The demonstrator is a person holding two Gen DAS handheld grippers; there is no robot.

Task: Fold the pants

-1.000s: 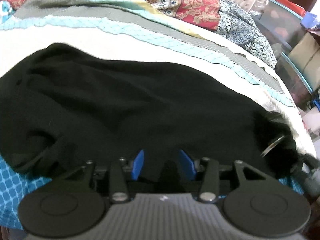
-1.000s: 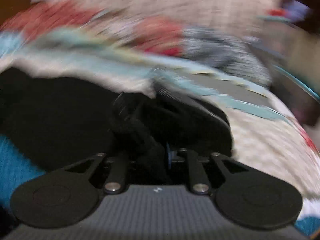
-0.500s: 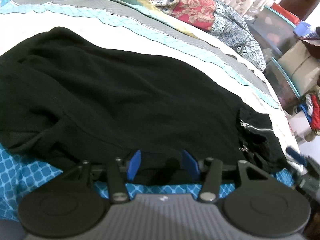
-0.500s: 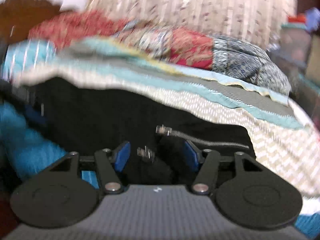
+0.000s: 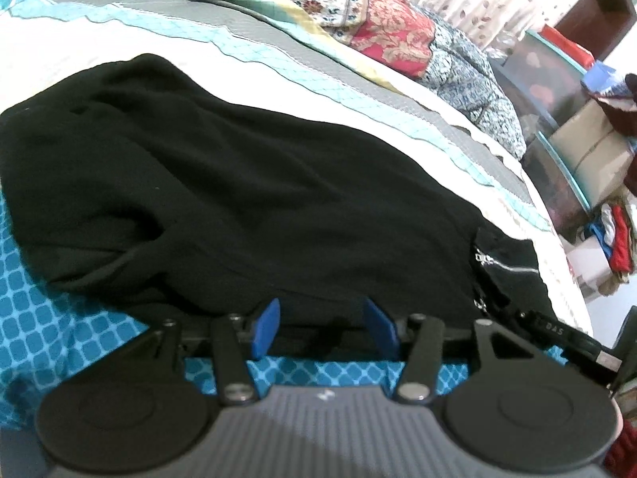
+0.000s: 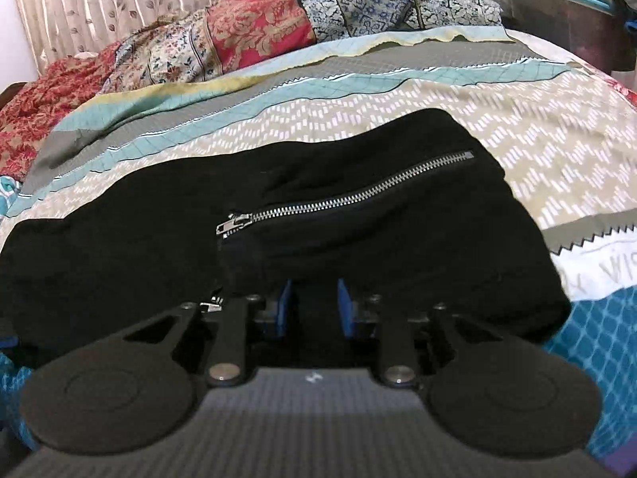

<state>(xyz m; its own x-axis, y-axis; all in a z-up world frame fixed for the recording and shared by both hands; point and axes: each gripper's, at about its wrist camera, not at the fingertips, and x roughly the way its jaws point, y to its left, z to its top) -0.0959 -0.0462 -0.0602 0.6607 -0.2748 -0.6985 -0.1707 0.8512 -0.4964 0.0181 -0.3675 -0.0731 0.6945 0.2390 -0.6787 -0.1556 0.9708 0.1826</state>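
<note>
Black pants (image 5: pixel 247 199) lie spread across the bed, with a silver zipper (image 5: pixel 505 265) at their right end. My left gripper (image 5: pixel 322 328) is open at the near edge of the pants, its blue pads apart with nothing between them. In the right wrist view the pants (image 6: pixel 358 231) show the zipper (image 6: pixel 342 199) running diagonally. My right gripper (image 6: pixel 314 310) is open, its blue pads at the near hem of the zippered part, partly hidden under the fabric.
The bed has a patterned bedspread (image 6: pixel 537 131) with teal, grey and beige bands and a blue tiled sheet (image 5: pixel 59 318) at the near edge. Patchwork pillows (image 6: pixel 258 36) lie at the head. Storage boxes and clothes (image 5: pixel 577 159) stand to the right of the bed.
My right gripper has opened and let go of the pants, which now lie flat with the zipper on top. My left gripper has drawn back slightly to the near edge.
</note>
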